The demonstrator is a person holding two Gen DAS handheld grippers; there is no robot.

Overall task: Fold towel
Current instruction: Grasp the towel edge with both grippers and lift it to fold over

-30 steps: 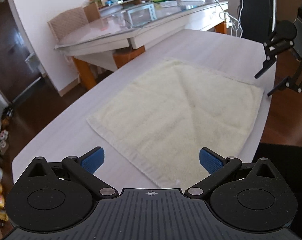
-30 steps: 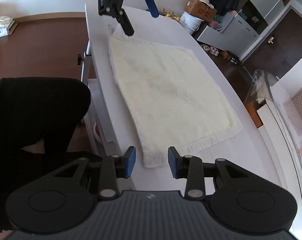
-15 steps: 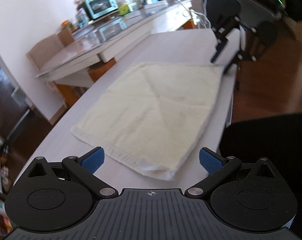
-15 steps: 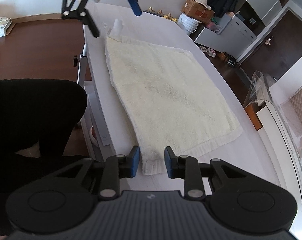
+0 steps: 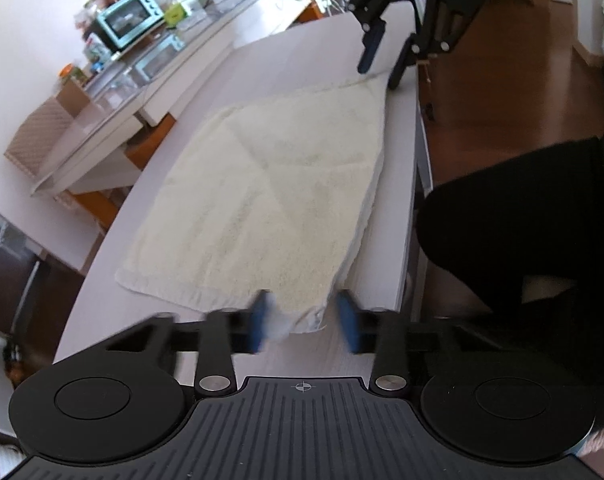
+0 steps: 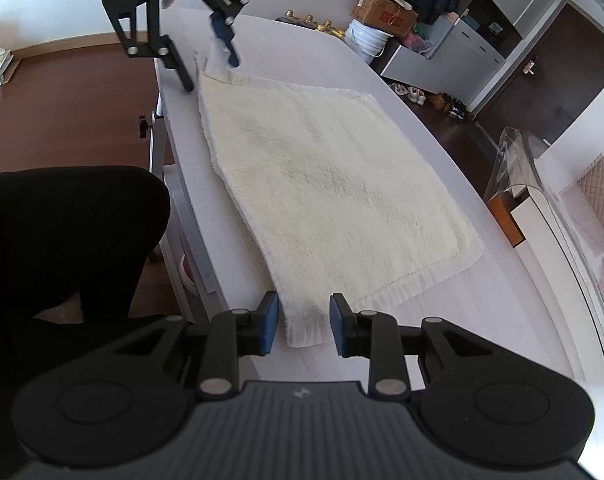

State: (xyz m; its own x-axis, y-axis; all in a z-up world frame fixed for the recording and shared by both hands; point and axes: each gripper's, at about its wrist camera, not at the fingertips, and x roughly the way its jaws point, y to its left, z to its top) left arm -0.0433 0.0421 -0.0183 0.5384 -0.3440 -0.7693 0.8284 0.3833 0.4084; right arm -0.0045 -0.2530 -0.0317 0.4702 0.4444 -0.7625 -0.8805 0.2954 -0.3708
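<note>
Cream towel (image 6: 326, 184) spread flat, one layer, on the pale table (image 6: 302, 52), hugging the near long edge beside a seated person's dark trousers (image 6: 65, 236). Near-right corner sitting between the spread blue pads of the right gripper (image 6: 304, 326), fingers apart on either side of the hem, not yet closed on it. At the other end of that same near edge, near-left corner between the fingers of the left gripper (image 5: 306, 322); pads blurred in the left wrist view, gap visible on the right side of the cloth, so apart rather than pinching, though contact on the left pad cannot be told; from the right wrist view a small tuft of cloth lifted at that corner. Each gripper at its own corner, equally close. Near edge running left to right between the two; towel body lying away toward the far edge. Judged: a close on both corners, then a carry across to the far hem.
</note>
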